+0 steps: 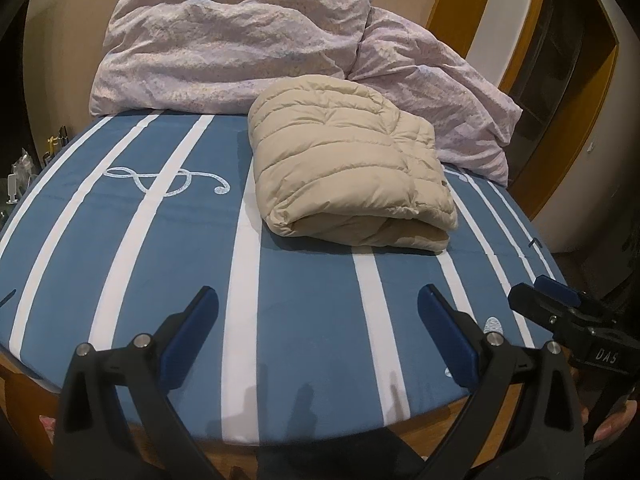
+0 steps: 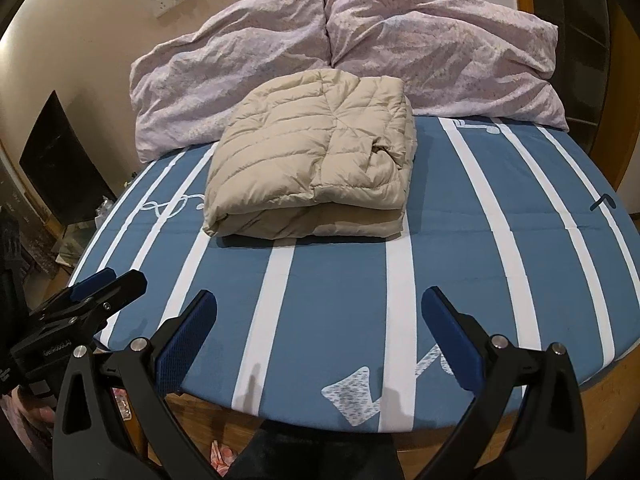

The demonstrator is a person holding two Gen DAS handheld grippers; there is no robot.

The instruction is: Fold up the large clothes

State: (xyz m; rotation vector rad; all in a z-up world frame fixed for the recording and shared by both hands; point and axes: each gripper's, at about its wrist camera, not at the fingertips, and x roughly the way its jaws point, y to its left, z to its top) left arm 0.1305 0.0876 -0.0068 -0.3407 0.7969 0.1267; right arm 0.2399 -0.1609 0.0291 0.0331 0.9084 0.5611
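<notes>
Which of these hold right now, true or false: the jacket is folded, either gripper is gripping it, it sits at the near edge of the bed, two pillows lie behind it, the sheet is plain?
1. The jacket lies folded in a compact bundle. True.
2. The left gripper is shut on the jacket. False: it is open and empty, short of the jacket, and so is the right gripper.
3. The jacket sits at the near edge of the bed. False: it lies farther back, close to the pillows.
4. Two pillows lie behind the jacket. True.
5. The sheet is plain blue. False: it has white stripes and white music symbols.
</notes>
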